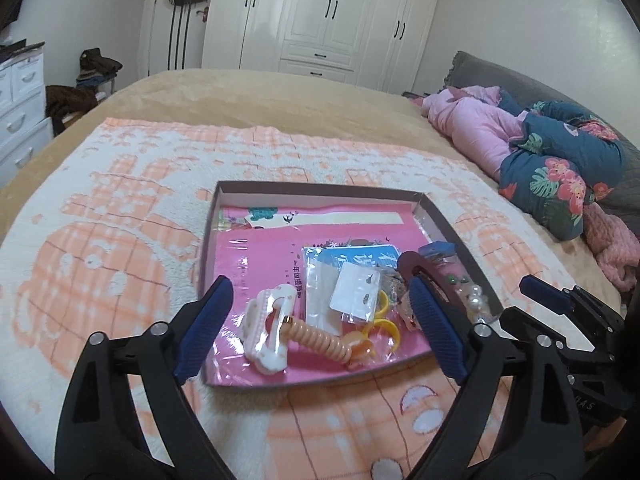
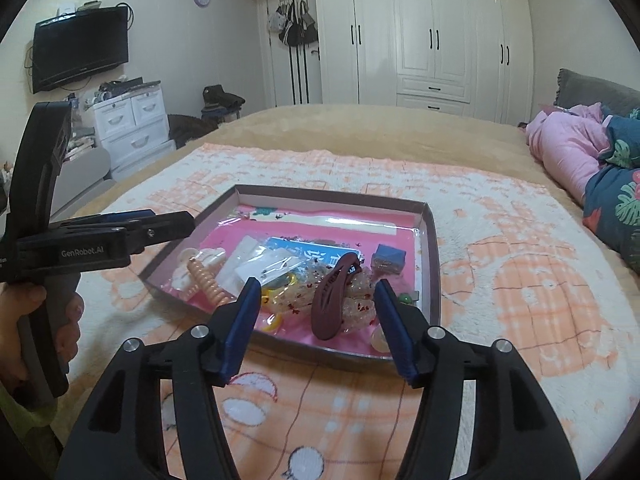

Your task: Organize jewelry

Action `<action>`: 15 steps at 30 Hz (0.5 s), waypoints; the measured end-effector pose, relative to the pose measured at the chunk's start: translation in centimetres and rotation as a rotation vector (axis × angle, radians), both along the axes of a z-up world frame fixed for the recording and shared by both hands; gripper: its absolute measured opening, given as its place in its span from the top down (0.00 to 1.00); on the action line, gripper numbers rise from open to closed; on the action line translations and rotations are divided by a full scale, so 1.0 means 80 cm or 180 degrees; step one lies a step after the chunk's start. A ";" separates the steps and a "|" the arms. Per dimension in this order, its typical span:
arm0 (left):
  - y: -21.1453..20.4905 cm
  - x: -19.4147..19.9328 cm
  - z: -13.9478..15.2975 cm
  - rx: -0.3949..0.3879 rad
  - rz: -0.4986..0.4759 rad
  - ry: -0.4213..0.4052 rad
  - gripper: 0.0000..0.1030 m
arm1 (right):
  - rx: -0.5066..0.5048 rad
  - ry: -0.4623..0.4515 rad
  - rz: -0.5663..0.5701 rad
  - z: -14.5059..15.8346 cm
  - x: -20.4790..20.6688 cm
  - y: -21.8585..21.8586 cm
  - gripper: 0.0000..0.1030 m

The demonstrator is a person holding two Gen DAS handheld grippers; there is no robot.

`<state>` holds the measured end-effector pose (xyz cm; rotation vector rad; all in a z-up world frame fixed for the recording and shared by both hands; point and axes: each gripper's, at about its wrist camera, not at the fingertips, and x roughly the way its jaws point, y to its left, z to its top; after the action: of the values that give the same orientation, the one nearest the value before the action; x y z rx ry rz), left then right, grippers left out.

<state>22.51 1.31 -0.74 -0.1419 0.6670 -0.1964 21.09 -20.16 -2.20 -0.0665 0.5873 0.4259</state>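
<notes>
Right wrist view, item one: the dark red hair claw (image 2: pixel 334 303) lies in the shallow tray (image 2: pixel 431 256) on the bed, just ahead of and between your right gripper (image 2: pixel 316 326) fingers, long axis running away from you, so this hand is the nearer one. Those fingers stand part spread, holding and touching nothing. Item two: your left gripper (image 1: pixel 318 330) fingers are spread wide and empty above the white clip (image 1: pixel 269 330) and coiled hair tie (image 1: pixel 320 338).

One tray (image 2: pixel 430 248), two hair claws (image 2: pixel 330 300), one spiral tie (image 2: pixel 206 280).
</notes>
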 end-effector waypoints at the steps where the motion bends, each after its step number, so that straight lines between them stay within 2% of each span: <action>1: 0.001 -0.005 0.002 -0.0002 0.0007 -0.0015 0.17 | 0.0003 -0.0016 -0.0003 0.002 -0.006 0.000 0.43; 9: 0.008 -0.055 0.013 -0.0018 0.0059 -0.0133 0.11 | 0.0045 -0.0120 0.0005 0.020 -0.041 -0.002 0.36; 15: 0.011 -0.089 0.011 -0.0012 0.0075 -0.0162 0.11 | 0.0097 -0.0233 -0.0023 0.034 -0.069 -0.008 0.25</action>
<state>15.41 2.20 0.16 -0.1478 0.6140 -0.1780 15.59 -20.77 0.52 -0.0505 0.5087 0.4235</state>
